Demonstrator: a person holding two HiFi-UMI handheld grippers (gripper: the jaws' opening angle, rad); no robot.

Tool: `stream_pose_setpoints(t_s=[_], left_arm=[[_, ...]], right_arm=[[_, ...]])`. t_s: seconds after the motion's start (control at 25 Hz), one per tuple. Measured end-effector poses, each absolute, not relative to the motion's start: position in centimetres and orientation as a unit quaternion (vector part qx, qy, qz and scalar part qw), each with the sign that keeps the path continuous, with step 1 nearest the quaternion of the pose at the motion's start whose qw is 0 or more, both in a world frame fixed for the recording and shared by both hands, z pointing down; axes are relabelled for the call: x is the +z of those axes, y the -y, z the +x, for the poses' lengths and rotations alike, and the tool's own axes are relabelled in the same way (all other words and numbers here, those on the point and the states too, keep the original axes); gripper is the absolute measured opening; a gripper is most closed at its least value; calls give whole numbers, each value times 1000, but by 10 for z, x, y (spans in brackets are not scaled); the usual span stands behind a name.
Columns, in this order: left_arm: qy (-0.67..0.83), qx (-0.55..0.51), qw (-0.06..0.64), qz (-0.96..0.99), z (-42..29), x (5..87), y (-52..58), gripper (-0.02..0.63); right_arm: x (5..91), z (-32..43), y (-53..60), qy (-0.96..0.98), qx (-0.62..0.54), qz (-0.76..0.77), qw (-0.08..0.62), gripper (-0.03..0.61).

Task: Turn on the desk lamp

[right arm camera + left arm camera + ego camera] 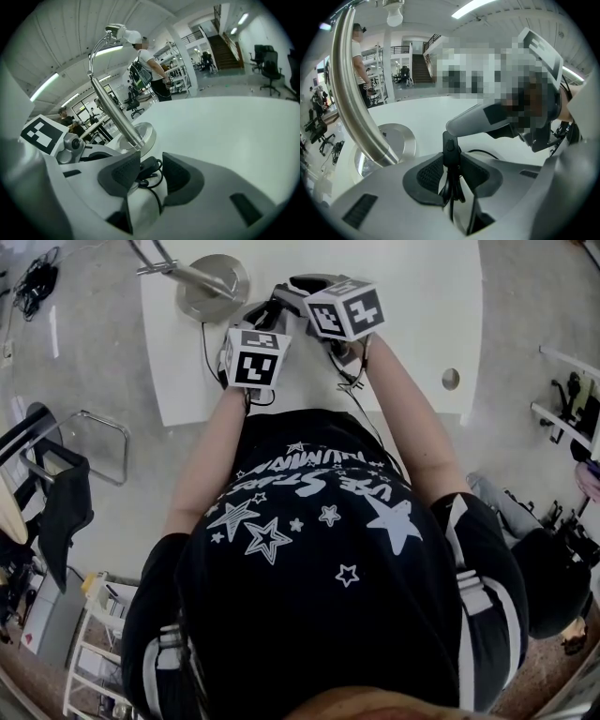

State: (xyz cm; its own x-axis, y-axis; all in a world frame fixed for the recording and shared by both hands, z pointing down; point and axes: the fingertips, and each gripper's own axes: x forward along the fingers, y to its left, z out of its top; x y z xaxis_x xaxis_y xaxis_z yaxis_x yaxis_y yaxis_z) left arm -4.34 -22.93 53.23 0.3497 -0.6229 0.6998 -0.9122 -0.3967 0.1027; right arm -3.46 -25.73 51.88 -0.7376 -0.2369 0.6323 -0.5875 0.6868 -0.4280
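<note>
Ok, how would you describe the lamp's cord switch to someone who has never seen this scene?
On the white table, a black cord runs from the lamp's round metal base toward the person. The switch is the small black oblong on that cord, standing upright, pinched in the left hand-held gripper; it is thicker than the thin cord.

The desk lamp [112, 108] stands upright near the left side of the white table [412, 296]. It has a round chrome base [146, 132], an arching polished stem [354, 89] and a white bulb [394, 18]. Its black cord [205, 348] carries an inline switch [448, 151].
</note>
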Motion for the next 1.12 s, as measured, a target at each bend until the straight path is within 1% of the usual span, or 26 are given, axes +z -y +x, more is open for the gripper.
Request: stream_pose_setpoints(t_s=[0.2, 0.4, 0.6, 0.64, 0.68, 1.12], left_arm=[[491, 292, 248, 783, -44, 533, 229, 126], [495, 292, 245, 781, -44, 533, 230, 126], [499, 290, 246, 779, -44, 533, 230, 126], [499, 290, 244, 779, -44, 533, 230, 126], [499, 290, 243, 780, -43, 532, 230, 126], [498, 284, 242, 783, -41, 530, 231, 126]], right_arm=[[510, -38, 261, 891, 275, 235, 274, 147], [523, -40, 257, 887, 255, 222, 314, 149], [522, -41, 255, 878, 286, 224, 311, 153], [520, -41, 254, 876, 294, 224, 310, 181], [519, -41, 254, 874, 301, 226, 307, 187], [523, -35, 258, 858, 368, 240, 267, 178]])
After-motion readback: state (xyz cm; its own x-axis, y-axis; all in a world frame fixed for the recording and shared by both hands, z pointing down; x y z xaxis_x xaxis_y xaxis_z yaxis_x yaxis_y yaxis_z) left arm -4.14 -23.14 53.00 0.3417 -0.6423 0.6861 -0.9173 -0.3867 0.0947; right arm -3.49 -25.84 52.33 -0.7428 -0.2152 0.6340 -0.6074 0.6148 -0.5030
